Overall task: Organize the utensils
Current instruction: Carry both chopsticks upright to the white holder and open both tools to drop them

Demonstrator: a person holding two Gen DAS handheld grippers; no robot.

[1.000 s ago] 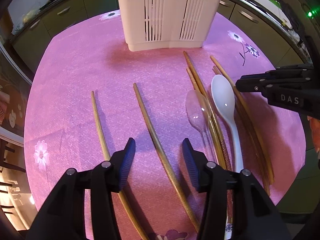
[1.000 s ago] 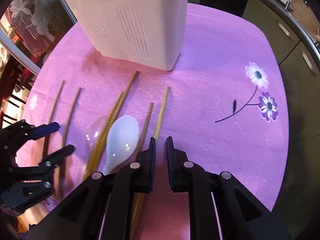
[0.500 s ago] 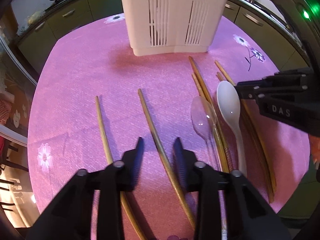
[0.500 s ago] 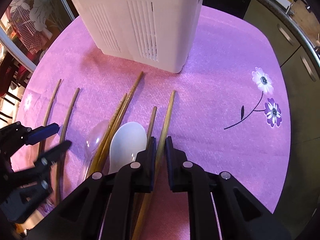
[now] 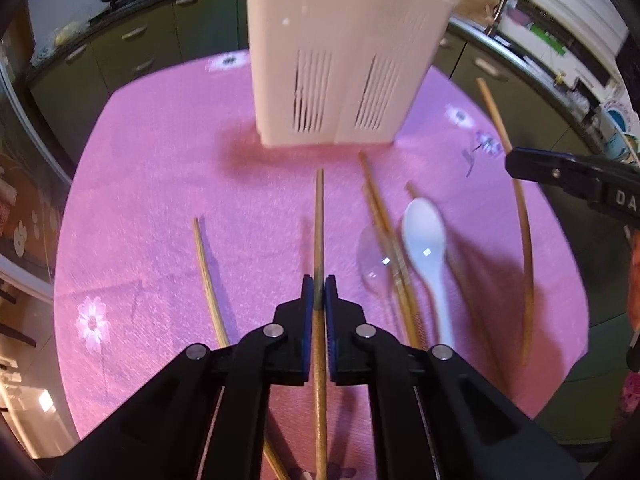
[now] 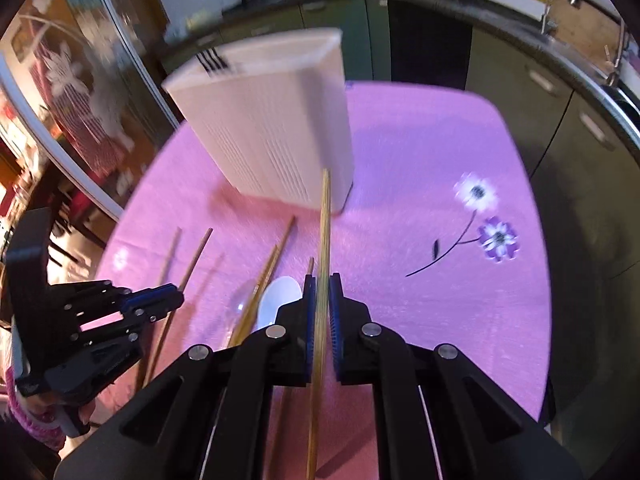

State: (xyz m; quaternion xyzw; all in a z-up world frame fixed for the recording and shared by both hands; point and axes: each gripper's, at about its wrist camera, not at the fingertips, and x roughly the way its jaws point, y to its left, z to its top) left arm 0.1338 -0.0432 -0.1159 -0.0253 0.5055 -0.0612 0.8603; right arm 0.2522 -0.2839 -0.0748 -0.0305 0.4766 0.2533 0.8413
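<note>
Both tools are loaded. The left tool (image 5: 319, 296) is closed on a brown chopstick (image 5: 319, 216), which runs straight forward between its fingers and points at the white holder (image 5: 340, 64). The right tool (image 6: 321, 300) is clamped on a paler chopstick (image 6: 325, 224) the same way, its tip showing against the holder's lower corner in the right wrist view. Both sticks appear lifted clear of the pink-covered bench (image 5: 160, 184).

So the pickup looks finished and the step in hand is the carry to the holder — one stick per hand.

Next, each stick probably has to be tipped upright and brought over the holder's open top, then lowered in before the fingers let go. A long thin stick may pivot in the grip.

Left lying on the bench: a lone chopstick (image 5: 208, 276) to the left, a white spoon (image 5: 426, 240), a clear spoon (image 5: 374, 260) and more chopsticks (image 5: 390, 232) crossing them.
</note>
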